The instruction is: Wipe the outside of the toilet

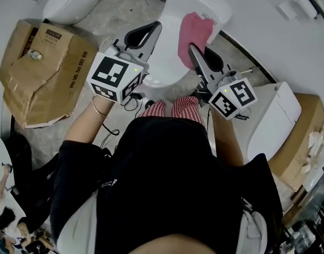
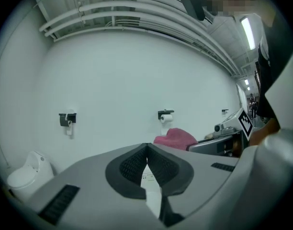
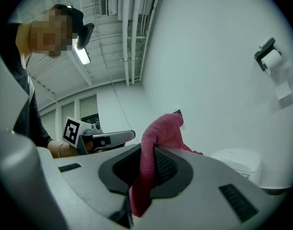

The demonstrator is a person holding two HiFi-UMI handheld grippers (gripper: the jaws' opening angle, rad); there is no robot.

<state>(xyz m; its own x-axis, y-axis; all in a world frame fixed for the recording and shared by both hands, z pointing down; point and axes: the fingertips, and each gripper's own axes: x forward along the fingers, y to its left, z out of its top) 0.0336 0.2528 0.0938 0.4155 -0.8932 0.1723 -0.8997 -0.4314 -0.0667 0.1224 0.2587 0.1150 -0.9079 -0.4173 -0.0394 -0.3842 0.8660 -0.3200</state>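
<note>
The person stands over the toilet [image 1: 165, 57], which is in the upper middle of the head view. The right hand-held gripper [image 3: 147, 157] is closed on a pink cloth [image 1: 195, 32]. In the right gripper view the cloth is pinched between the two pads and a large fold of it stands up above the jaws. In the head view the cloth is over the lid area of the toilet, but I cannot tell whether it touches the surface. The left hand-held gripper [image 2: 147, 150] is just to the left of it, over the left side of the toilet; its jaws are together and hold nothing. I judge that the wiping is at an early stage. To do it well, the loose fold should be laid flat on the porcelain, so that the cloth touches the surface and not the hard jaws. Long strokes from the top down the sides seem best, with a firm pinch, because the cloth may slip out when it drags. The empty gripper should be kept away from the path of the cloth.
</note>
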